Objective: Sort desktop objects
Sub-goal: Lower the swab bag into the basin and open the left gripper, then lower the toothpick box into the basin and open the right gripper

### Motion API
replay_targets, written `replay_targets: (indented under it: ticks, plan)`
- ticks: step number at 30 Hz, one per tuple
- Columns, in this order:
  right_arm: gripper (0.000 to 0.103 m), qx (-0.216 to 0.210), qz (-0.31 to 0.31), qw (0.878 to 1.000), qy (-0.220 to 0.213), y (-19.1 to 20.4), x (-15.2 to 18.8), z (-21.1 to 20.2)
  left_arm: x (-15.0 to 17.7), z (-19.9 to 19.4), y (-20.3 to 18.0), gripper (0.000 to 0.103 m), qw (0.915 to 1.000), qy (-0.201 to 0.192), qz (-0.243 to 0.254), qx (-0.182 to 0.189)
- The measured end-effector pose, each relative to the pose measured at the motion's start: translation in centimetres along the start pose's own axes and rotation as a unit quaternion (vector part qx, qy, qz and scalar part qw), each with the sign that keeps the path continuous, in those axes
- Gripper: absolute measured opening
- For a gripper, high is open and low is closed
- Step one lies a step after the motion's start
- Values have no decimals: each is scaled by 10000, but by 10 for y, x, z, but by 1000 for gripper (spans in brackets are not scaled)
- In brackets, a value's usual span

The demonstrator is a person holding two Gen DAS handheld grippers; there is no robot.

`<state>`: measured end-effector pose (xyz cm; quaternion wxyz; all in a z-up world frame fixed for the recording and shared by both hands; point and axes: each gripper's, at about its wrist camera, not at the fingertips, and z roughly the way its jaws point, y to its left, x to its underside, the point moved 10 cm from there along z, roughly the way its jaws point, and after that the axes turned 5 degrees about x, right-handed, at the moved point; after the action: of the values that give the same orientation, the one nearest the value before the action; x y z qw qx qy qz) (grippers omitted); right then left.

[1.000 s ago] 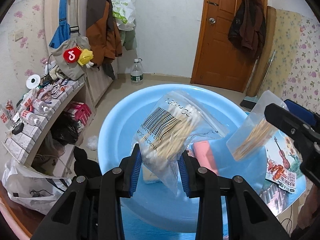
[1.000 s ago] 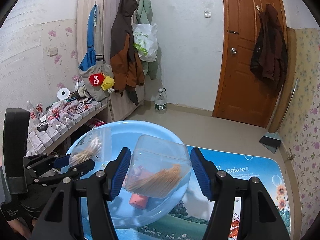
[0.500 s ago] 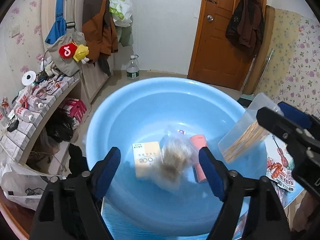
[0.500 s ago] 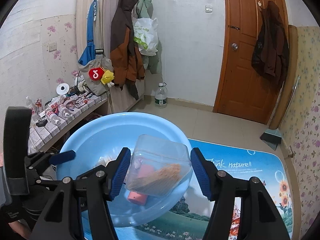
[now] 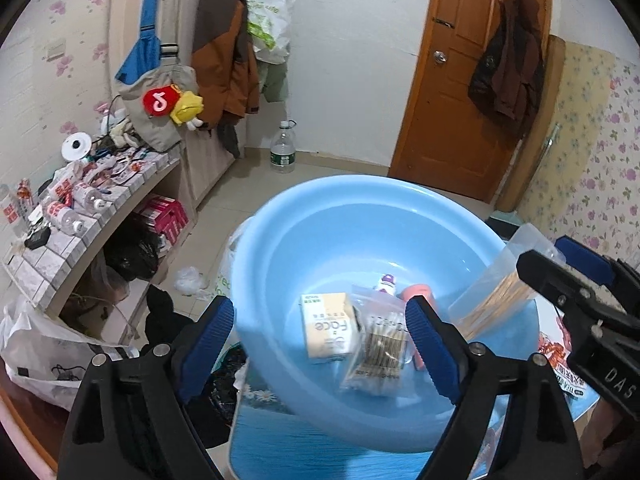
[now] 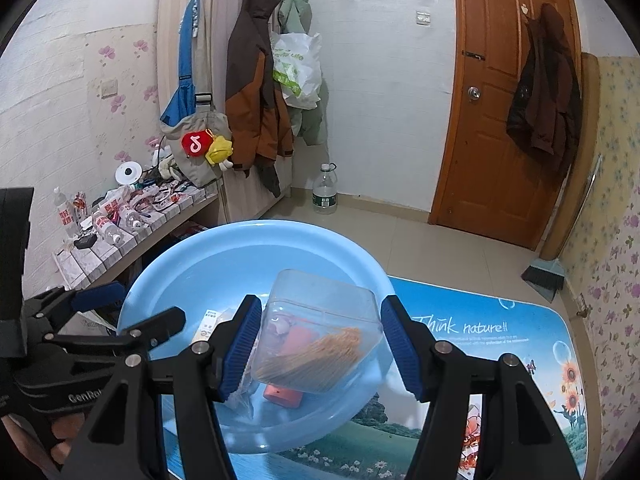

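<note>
A light blue basin [image 5: 320,216] stands on the table; it also shows in the right wrist view [image 6: 224,256]. Inside lie a bag of cotton swabs [image 5: 380,348], a small "Face" box [image 5: 326,324] and a pink object [image 5: 416,292]. My left gripper [image 5: 320,340] is open and empty above the basin's near side. My right gripper [image 6: 318,348] is shut on a clear plastic box of toothpicks [image 6: 320,340] and holds it tilted over the basin's right side; the box also shows in the left wrist view [image 5: 496,284].
A picture mat [image 6: 500,344] covers the table to the right of the basin. A tiled shelf [image 5: 92,216] with several bottles runs along the left wall. Bags lie on the floor at the left [image 5: 48,344]. A brown door [image 6: 508,120] is at the back.
My left gripper opened and let go of the cotton swab bag, which dropped into the basin beside the box. The left gripper then drew back. The right gripper kept holding the toothpick box.
</note>
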<state>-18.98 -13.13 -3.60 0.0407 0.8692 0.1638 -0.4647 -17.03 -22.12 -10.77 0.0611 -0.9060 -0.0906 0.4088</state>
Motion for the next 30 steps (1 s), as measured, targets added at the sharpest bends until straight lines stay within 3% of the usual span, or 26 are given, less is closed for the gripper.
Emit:
replay_targets:
  ticks: [9,30]
  plan:
    - [64,-138,-164,9997,67,29,5,8,-3,-10,10,87,9999,-109,-18,-95]
    - [64,166,-172,9989,403,12,34,32,0,-10,11,98,9998,-54,-50,-169]
